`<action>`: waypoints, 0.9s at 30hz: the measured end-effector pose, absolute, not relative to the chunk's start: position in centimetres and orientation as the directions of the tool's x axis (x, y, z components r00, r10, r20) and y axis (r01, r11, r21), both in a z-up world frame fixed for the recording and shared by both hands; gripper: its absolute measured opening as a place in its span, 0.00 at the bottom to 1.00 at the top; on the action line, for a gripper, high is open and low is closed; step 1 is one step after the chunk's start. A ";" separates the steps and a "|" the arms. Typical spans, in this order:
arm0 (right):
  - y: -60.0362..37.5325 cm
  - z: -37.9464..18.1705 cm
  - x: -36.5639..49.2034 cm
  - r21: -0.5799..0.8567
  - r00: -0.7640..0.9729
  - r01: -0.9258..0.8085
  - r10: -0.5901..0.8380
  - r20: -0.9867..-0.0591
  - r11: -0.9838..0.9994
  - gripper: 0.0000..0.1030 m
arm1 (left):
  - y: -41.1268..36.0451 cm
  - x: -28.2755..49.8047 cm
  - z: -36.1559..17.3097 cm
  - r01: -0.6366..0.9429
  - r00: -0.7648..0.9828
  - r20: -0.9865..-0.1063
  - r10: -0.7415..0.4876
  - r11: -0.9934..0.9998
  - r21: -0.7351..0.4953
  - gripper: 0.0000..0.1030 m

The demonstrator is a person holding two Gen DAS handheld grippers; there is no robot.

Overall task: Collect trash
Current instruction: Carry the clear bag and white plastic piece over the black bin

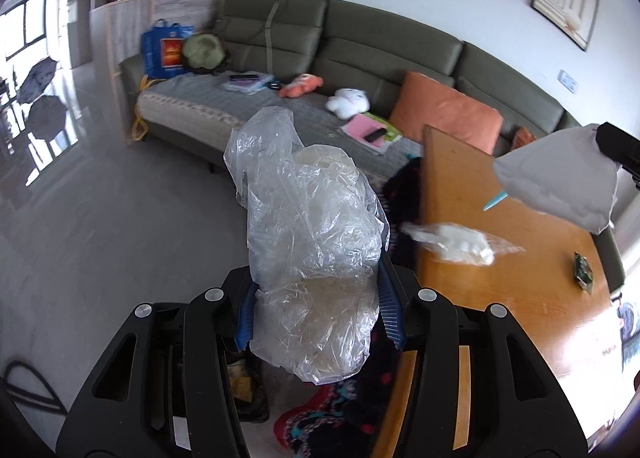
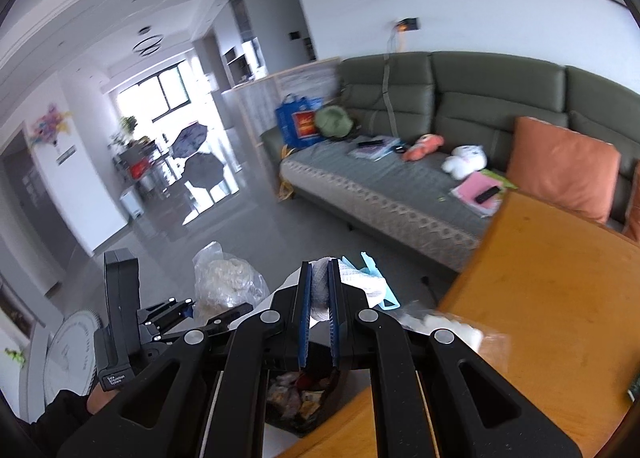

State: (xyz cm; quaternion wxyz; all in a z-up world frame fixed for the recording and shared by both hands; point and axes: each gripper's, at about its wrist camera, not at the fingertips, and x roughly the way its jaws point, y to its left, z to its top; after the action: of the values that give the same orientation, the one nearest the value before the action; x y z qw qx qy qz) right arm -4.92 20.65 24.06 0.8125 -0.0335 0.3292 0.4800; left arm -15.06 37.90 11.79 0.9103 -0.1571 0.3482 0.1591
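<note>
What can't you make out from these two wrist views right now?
- Trash bin: right wrist view, mostly hidden behind the right gripper.
- Tissue: mostly behind its fingers.
- Clear plastic bag: contents unclear, left wrist view.
- White bag on table: blurred.

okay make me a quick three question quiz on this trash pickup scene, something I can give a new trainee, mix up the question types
1. True or false: the left gripper is empty.
2. Multiple choice: the right gripper is clamped on A) a remote control, B) a white tissue, C) a pink notebook.
3. Short answer: what piece of trash lies on the wooden table near its edge?

Key
1. False: it holds a crumpled clear plastic bag between its pads.
2. B.
3. A small clear bag with white contents.
</note>
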 end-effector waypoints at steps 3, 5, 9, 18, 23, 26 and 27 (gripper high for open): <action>23.3 23.2 -6.2 0.269 0.265 -0.831 0.771 -0.579 0.487 0.09 | 39.7 -17.0 11.4 -0.450 0.687 -0.692 0.220 0.877 -0.169 0.48; 24.9 22.7 -7.1 0.274 0.227 -0.847 0.776 -0.588 0.455 0.09 | 40.9 -18.4 11.1 -0.486 0.670 -0.701 0.245 0.858 -0.165 0.48; 28.7 21.5 -9.0 0.288 0.137 -0.880 0.781 -0.609 0.379 0.09 | 43.0 -21.3 10.4 -0.562 0.630 -0.717 0.297 0.812 -0.158 0.48; 36.4 17.2 -13.1 0.310 -0.042 -0.920 0.728 -0.684 0.238 0.09 | 47.6 -27.7 7.4 -0.725 0.495 -0.783 0.377 0.676 -0.133 0.48; 40.0 15.3 -14.7 0.257 -0.044 -0.942 0.679 -0.733 0.216 0.55 | 50.1 -29.3 5.8 -0.805 0.391 -0.836 0.384 0.583 -0.109 0.94; 41.0 15.2 -15.3 0.256 -0.049 -0.945 0.690 -0.722 0.201 0.56 | 51.3 -29.9 5.5 -0.831 0.381 -0.838 0.390 0.542 -0.126 0.94; 41.2 15.3 -15.4 0.259 -0.053 -0.946 0.693 -0.719 0.196 0.56 | 51.6 -29.8 5.5 -0.833 0.380 -0.841 0.385 0.537 -0.131 0.94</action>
State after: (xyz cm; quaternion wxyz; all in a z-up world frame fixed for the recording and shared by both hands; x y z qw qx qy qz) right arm -15.37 41.20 15.25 0.6685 -0.1626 0.3888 0.6128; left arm -29.84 51.63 5.47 0.7814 -0.2821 0.3974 0.3898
